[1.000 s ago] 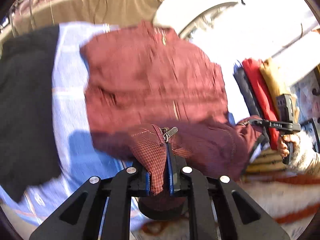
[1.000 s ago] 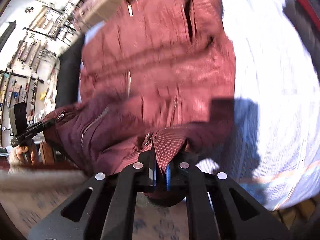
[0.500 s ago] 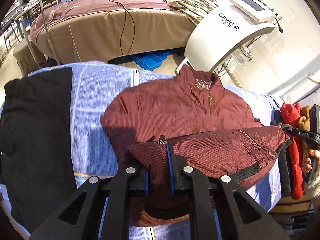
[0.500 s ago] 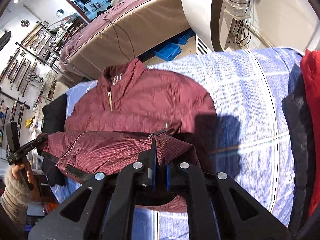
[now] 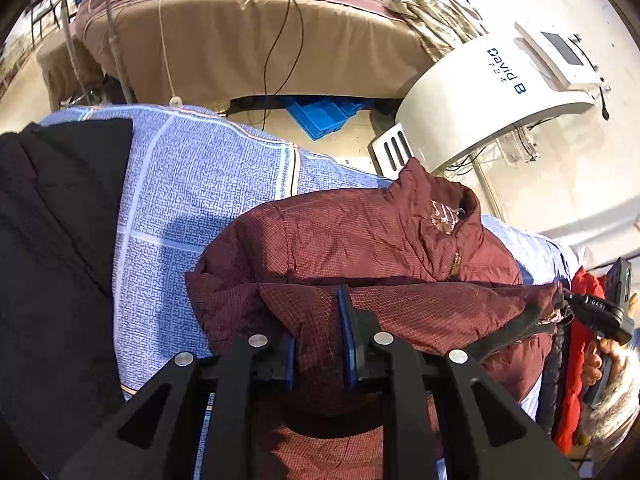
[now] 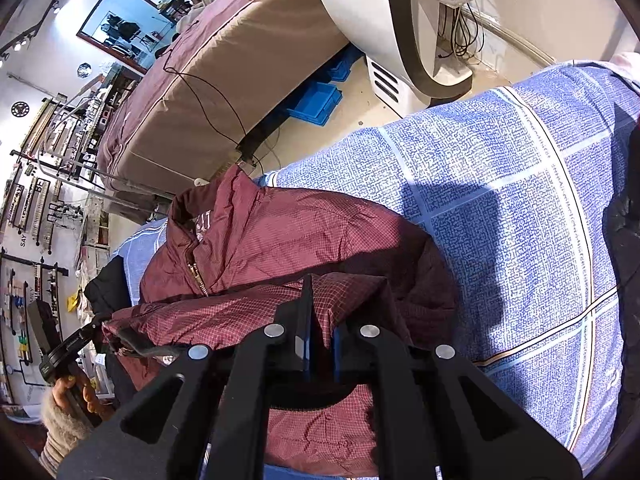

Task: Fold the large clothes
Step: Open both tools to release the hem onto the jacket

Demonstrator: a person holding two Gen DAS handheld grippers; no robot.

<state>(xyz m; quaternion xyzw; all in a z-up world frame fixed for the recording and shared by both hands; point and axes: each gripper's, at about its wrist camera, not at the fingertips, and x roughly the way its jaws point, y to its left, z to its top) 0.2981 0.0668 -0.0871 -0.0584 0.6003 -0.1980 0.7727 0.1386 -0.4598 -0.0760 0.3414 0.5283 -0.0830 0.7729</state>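
A maroon quilted jacket (image 5: 360, 240) lies on a blue checked sheet (image 5: 192, 184), collar toward the far edge. Its lower hem is folded up over the body. My left gripper (image 5: 320, 344) has its jaws slightly parted with the hem's left corner between them. My right gripper (image 6: 320, 344) is shut on the hem's right corner. The jacket also shows in the right wrist view (image 6: 280, 240). Each gripper shows in the other's view, the right one in the left wrist view (image 5: 600, 312) and the left one in the right wrist view (image 6: 68, 348).
A black garment (image 5: 52, 260) lies on the sheet at the left. Red and dark folded clothes (image 5: 576, 352) are stacked at the right. A white machine (image 5: 492, 92) and a brown massage bed (image 5: 248, 40) stand beyond the far edge, with blue trays (image 5: 320, 114) on the floor.
Both grippers have carried the jacket's hem forward over its body and lowered it. The left jaws have opened a little.
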